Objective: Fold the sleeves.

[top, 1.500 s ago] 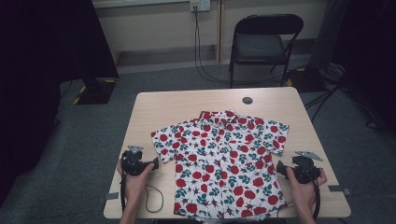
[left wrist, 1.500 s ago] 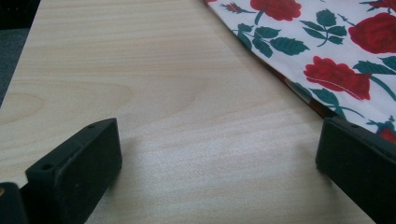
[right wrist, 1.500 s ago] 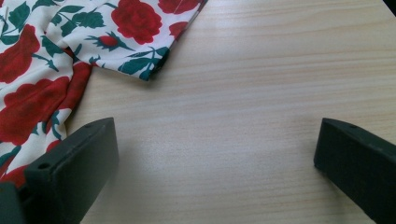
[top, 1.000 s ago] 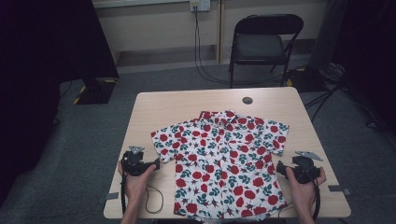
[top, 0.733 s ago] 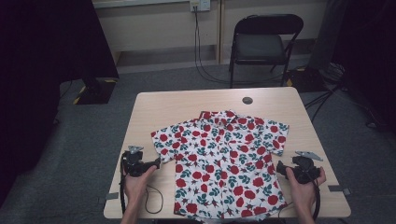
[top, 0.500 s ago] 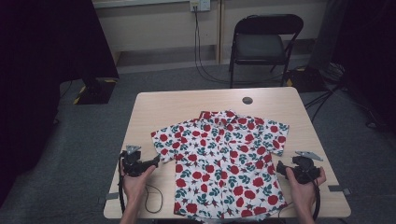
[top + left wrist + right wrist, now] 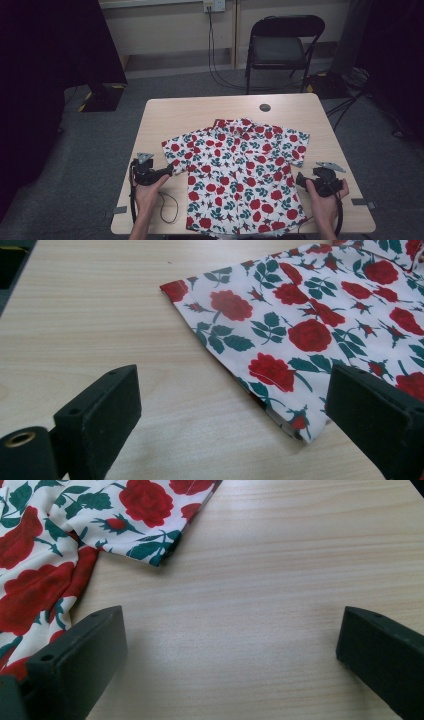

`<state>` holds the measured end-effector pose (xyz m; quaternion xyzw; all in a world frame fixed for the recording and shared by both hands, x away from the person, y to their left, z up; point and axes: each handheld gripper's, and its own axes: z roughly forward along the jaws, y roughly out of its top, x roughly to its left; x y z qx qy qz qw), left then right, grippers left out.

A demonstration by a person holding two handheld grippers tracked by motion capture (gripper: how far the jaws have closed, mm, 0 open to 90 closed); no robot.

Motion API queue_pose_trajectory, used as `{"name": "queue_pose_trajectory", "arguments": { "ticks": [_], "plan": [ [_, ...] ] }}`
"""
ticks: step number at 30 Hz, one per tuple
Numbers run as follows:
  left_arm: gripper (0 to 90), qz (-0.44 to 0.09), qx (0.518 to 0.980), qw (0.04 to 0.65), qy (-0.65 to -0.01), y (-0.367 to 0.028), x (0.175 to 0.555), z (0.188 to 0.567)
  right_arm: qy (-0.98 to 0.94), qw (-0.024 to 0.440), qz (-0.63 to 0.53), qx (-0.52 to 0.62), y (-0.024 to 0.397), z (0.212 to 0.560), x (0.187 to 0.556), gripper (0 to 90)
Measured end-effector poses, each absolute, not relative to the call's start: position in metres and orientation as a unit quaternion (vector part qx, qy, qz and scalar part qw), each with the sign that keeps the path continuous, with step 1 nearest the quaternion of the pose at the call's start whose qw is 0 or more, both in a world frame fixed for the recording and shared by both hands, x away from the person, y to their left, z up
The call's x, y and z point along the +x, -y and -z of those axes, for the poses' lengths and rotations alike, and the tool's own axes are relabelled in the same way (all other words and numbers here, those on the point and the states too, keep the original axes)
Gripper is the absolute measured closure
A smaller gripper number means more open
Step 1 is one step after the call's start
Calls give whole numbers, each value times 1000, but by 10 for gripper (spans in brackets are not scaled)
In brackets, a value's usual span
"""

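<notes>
A white short-sleeved shirt [image 7: 240, 170] printed with red roses lies spread flat on the light wood table [image 7: 200, 110], collar to the far side. My left gripper [image 7: 172, 170] rests at the shirt's left sleeve. In the left gripper view its jaws [image 7: 230, 425] stand open and have just been closing a little, with the sleeve's hem corner [image 7: 295, 420] lying loose between them near the right jaw. My right gripper [image 7: 300, 179] sits at the shirt's right edge, open [image 7: 230, 655] over bare wood, with the shirt's cloth [image 7: 45, 555] by its left jaw.
A small dark round disc [image 7: 265, 107] lies near the table's far edge. A black folding chair [image 7: 280, 50] stands behind the table. The left gripper's cable [image 7: 167, 210] loops on the table near the front edge.
The left hand has shifted slightly beside the sleeve. The shirt and the right hand have stayed still.
</notes>
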<state>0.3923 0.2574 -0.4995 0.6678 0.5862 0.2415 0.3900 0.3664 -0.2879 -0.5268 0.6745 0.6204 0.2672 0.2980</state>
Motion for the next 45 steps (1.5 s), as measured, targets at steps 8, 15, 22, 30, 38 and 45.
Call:
{"name": "queue_pose_trajectory", "arguments": {
  "ticks": [8, 15, 22, 30, 38, 45],
  "plan": [
    [102, -248, 666, 394, -582, -263, 397, 486, -620, 298, -267, 674, 288, 527, 366, 0],
    [133, -236, 673, 407, -570, -262, 406, 478, -620, 298, -267, 674, 288, 527, 366, 0],
    [136, -229, 674, 414, -566, -257, 415, 470, -620, 298, -267, 674, 288, 527, 366, 0],
    [147, -231, 678, 425, -553, -256, 427, 460, -620, 298, -267, 674, 288, 527, 366, 0],
    [227, -233, 680, 415, -558, -260, 451, 455, -620, 298, -267, 675, 288, 527, 366, 0],
    [287, -225, 684, 406, -563, -265, 471, 457, -620, 298, -267, 674, 288, 527, 366, 0]
  ]
}}
